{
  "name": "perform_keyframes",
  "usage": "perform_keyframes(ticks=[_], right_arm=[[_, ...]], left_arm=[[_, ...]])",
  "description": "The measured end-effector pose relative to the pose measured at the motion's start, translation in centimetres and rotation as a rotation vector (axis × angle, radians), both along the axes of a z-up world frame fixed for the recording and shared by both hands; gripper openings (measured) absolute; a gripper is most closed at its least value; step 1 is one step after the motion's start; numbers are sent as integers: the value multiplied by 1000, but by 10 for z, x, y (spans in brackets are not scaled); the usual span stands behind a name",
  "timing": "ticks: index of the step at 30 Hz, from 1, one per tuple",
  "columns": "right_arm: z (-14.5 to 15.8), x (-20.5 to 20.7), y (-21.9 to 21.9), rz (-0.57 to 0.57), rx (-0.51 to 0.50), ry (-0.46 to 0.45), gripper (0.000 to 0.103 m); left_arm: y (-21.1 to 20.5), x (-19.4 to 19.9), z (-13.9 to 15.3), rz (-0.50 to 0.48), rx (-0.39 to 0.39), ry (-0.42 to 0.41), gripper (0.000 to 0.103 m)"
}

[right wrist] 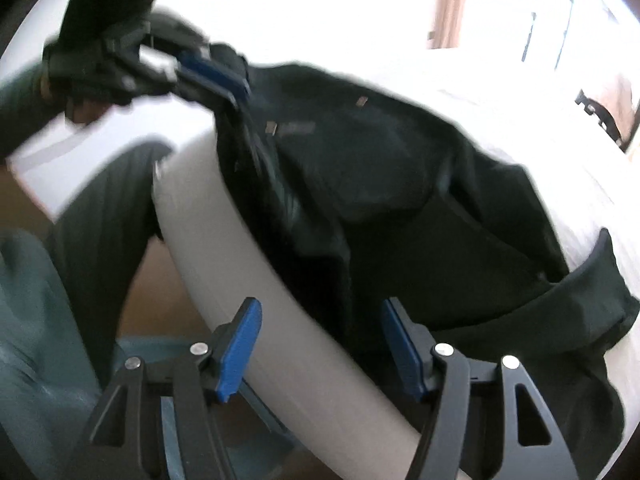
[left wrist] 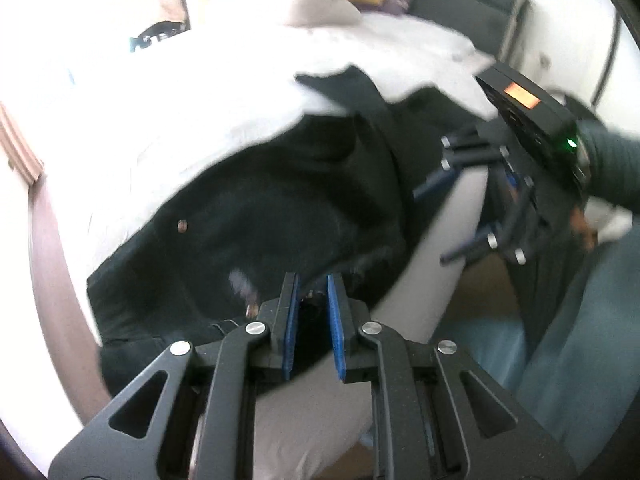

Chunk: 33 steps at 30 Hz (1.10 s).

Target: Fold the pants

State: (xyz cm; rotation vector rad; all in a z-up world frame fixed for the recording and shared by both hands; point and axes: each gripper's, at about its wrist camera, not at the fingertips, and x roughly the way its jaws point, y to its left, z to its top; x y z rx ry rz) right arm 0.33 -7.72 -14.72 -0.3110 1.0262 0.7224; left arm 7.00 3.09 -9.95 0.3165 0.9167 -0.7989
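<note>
Black pants (left wrist: 280,208) lie crumpled on a white bed (left wrist: 180,100), near its front edge. My left gripper (left wrist: 313,284) is shut on a fold of the pants at their near edge, with dark cloth pinched between the blue pads. The right wrist view shows this left gripper (right wrist: 236,88) at the upper left, holding that edge of the pants (right wrist: 400,184) raised. My right gripper (right wrist: 320,306) stands open over the bed's edge, and its pads press on nothing. From the left wrist view the right gripper (left wrist: 434,226) hangs beside the mattress, fingers spread.
A grey pillow (left wrist: 320,4) and a yellow item lie at the bed's far end. A wooden frame (left wrist: 24,148) runs along the left. The person's legs (left wrist: 580,320) stand close to the mattress side (right wrist: 280,360), over brown floor. A small black object (left wrist: 156,36) lies on the sheet.
</note>
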Motion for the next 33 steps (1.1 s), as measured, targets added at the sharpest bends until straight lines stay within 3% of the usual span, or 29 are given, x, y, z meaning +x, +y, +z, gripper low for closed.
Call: perform_keyframes(ticks=[3, 6, 11, 14, 17, 22, 26, 29, 33], right_arm=[[20, 0, -8, -12, 127, 17, 65], [24, 0, -17, -32, 169, 22, 65], [7, 9, -19, -81, 193, 65, 65], [5, 8, -10, -65, 189, 62, 65], [5, 13, -8, -57, 192, 56, 65], [5, 26, 11, -39, 160, 45, 65], [10, 25, 43, 34, 157, 21, 65], [8, 18, 79, 100, 86, -27, 65], [-1, 4, 132, 195, -20, -117, 65]], left_arm=[[-3, -1, -1, -89, -34, 101, 14], [7, -19, -19, -125, 116, 77, 14], [57, -19, -64, 19, 323, 81, 14], [83, -22, -65, 76, 284, 124, 14], [94, -30, -45, 116, 265, 88, 14], [114, -27, -9, 253, 66, 70, 14], [145, -11, -3, 411, -94, 113, 14], [164, -15, -1, 487, -169, 117, 14], [175, -13, 11, 539, -192, 76, 14]])
